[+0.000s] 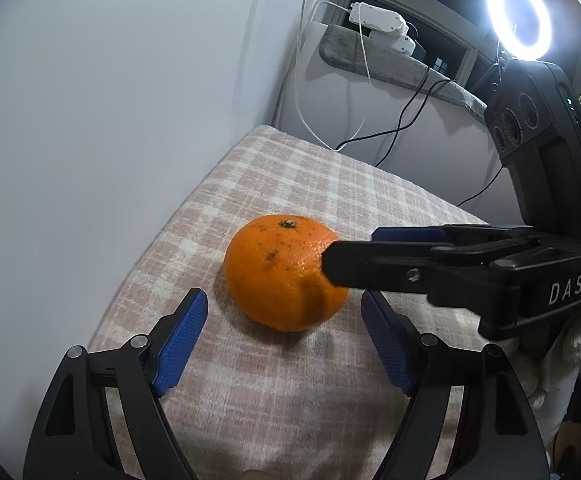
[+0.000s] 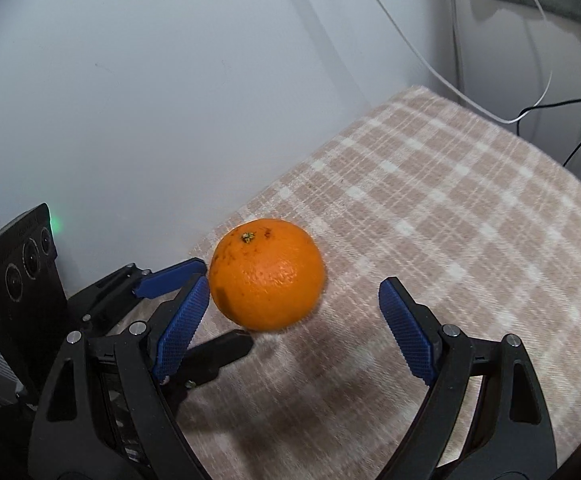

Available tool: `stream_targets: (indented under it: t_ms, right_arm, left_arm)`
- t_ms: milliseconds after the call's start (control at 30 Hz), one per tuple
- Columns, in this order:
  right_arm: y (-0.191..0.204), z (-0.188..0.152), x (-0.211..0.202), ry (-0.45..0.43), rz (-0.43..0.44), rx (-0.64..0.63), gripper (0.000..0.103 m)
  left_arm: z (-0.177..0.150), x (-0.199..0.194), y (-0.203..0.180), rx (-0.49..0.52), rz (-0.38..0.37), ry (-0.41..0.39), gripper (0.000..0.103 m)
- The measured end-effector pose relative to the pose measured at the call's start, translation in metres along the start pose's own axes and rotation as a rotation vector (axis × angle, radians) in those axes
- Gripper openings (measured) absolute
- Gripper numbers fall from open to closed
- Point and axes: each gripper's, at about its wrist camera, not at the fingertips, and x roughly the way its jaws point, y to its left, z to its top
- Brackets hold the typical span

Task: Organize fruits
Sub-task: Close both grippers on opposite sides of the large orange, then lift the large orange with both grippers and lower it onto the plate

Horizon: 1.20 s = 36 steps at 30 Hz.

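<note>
Orange (image 1: 284, 274), round, dimpled, on nubby checked cloth (image 1: 290, 400), ribbed blue fingers (image 1: 182, 340) of both grippers spread wide

An orange (image 1: 284, 274) sits stem-up on the checked cloth (image 1: 330, 184) in front of your left gripper (image 1: 284, 320), whose blue-padded fingers (image 1: 180, 340) stand wide apart on either side of the fruit without touching it. Your right gripper (image 1: 350, 256) reaches in from the right, its near black finger crossing the orange's right side, while a ring light (image 1: 518, 16) glares at top right.
</note>
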Motion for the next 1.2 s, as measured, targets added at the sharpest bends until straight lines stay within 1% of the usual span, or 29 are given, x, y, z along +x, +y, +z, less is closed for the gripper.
stream_targets:
  t_ms: [133,333,367,433,467,533,733,800,967,1033,1200]
  right_arm:
    - [0.002,0.002,0.009,0.013,0.021,-0.002,0.089]
    - [0.004,0.003,0.022,0.033,0.026,-0.005,0.089]
    - [0.005,0.002,0.024,0.036,0.029,-0.006,0.087]
    - [0.003,0.003,0.030,0.050,0.043,-0.006,0.079]
    - [0.004,0.003,0.031,0.055,0.051,-0.005,0.078]
    - [0.007,0.002,0.033,0.061,0.066,-0.005,0.072]
    - [0.013,-0.001,0.030,0.052,0.049,-0.007,0.071]
    - [0.015,-0.004,0.026,0.049,0.041,-0.009,0.071]
    - [0.026,-0.021,0.001,0.037,0.042,-0.004,0.070]
    - [0.026,-0.025,-0.005,0.032,0.040,-0.003,0.070]
    - [0.022,-0.041,-0.036,0.001,0.028,0.012,0.070]
  left_arm:
    - [0.003,0.006,0.002,-0.014,-0.018,0.012,0.078]
    - [0.004,0.013,0.009,-0.045,-0.045,0.032,0.078]
    - [0.004,0.013,0.009,-0.046,-0.049,0.034,0.076]
    - [0.004,0.015,0.009,-0.045,-0.058,0.043,0.070]
    - [0.004,0.016,0.009,-0.043,-0.060,0.046,0.068]
    - [0.004,0.015,0.008,-0.037,-0.053,0.044,0.068]
    - [0.004,0.011,0.006,-0.032,-0.049,0.042,0.068]
    - [0.003,0.008,0.003,-0.032,-0.050,0.040,0.068]
    - [0.000,0.000,-0.007,-0.016,-0.054,0.034,0.068]
    - [-0.002,-0.003,-0.015,-0.007,-0.056,0.031,0.068]
    - [-0.005,-0.014,-0.041,0.036,-0.063,0.014,0.068]
